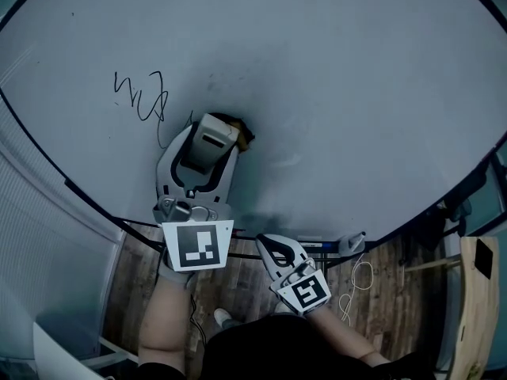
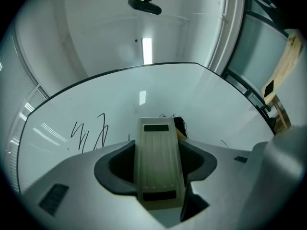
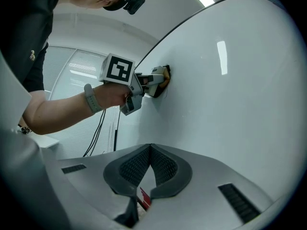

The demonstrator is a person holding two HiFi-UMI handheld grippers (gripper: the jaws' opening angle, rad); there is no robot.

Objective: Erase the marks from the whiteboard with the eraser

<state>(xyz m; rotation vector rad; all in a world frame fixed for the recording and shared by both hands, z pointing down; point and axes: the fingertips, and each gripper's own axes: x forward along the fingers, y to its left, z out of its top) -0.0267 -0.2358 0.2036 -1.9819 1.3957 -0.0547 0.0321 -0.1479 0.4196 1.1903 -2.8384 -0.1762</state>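
The whiteboard [image 1: 333, 93] fills the head view, with a black scribble [image 1: 142, 97] at its left. My left gripper [image 1: 215, 139] is shut on the pale eraser [image 1: 212, 135], whose far end presses against the board just right of the scribble. In the left gripper view the eraser [image 2: 154, 143] lies lengthwise between the jaws, the scribble [image 2: 88, 135] is to its left, and thin marks [image 2: 168, 115] show at its tip. My right gripper [image 1: 268, 244] hangs by the board's lower edge, shut and holding nothing. The right gripper view shows its jaws [image 3: 150, 150] closed together, facing bare board.
A ledge along the board's bottom edge carries a marker [image 1: 317, 245] and a small pale object [image 1: 353, 242]. Below are a wooden floor, a white cable [image 1: 358, 282] and a wooden panel [image 1: 475, 291] at right. Window blinds [image 1: 40, 236] stand at left.
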